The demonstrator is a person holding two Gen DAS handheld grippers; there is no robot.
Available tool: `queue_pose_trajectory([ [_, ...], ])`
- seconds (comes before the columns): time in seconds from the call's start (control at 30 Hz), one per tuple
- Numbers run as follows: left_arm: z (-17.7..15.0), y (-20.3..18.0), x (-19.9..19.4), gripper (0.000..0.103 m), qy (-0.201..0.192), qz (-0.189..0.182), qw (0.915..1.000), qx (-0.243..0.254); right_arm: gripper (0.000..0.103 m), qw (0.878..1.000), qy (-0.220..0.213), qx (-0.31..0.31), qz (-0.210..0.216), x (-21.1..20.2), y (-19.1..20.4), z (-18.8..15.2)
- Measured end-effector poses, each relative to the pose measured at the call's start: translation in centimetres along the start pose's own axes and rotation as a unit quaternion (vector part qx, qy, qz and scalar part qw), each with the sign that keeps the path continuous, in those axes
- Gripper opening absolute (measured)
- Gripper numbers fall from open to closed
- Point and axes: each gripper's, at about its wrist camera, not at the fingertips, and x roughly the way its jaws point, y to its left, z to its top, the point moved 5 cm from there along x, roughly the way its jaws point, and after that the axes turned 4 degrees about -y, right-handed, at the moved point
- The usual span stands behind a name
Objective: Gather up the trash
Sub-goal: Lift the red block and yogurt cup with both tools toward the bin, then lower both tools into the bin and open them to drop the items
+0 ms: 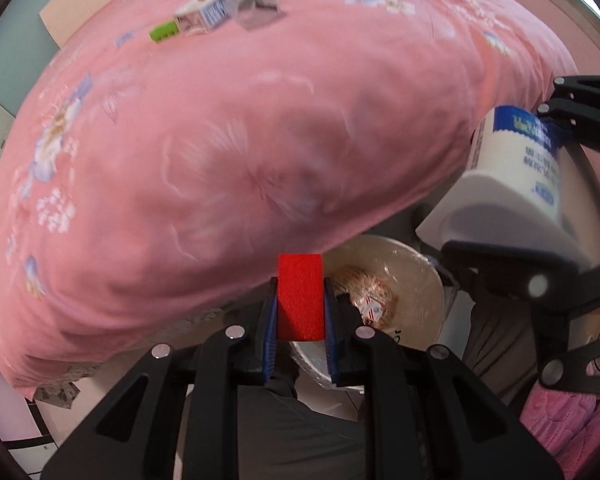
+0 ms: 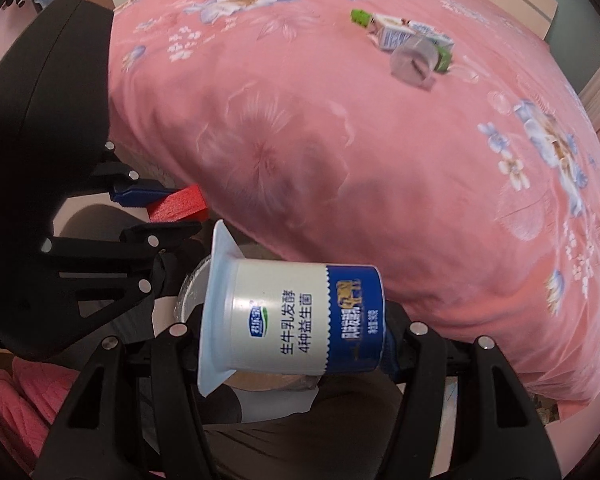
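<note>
Red block [image 1: 301, 296] pinched tight in the left tool [image 1: 301, 320], held right over the trash bin [image 1: 420, 276] at 6 o'clock in the left view; the bin is lined with a clear bag and already has wrappers in it, so some trash looks collected. Yogurt cup [image 2: 296, 320] lies sideways, clamped end to end in the right tool [image 2: 292, 344], open mouth toward 9 o'clock, also above the bin rim [image 2: 188, 300]. My read: both pieces are at the drop point and not yet released. Left to do: on the pink bed [image 2: 380, 160], at 1 o'clock in the right view, a milk carton [image 2: 404, 36], a clear plastic cup [image 2: 414, 62] touching it, and a green piece [image 2: 360, 18] just beside them, well apart from both tools. In the way: the bed's edge bulges over part of the bin, and the two tools sit close together over the opening, so they could bump on release. Pink cloth [image 1: 568, 432] at 5 o'clock, clear of things.
</note>
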Motion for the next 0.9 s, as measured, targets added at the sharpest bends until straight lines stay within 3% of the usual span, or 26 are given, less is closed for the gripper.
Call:
queue_pose_trajectory([
  [0.9,-7.0,-1.5,12.6,0.022,0.114,-0.055,0.9909,-0.046,0.061,0.989,0.124,0.060,0.062,14.1,-0.4,-7.0],
])
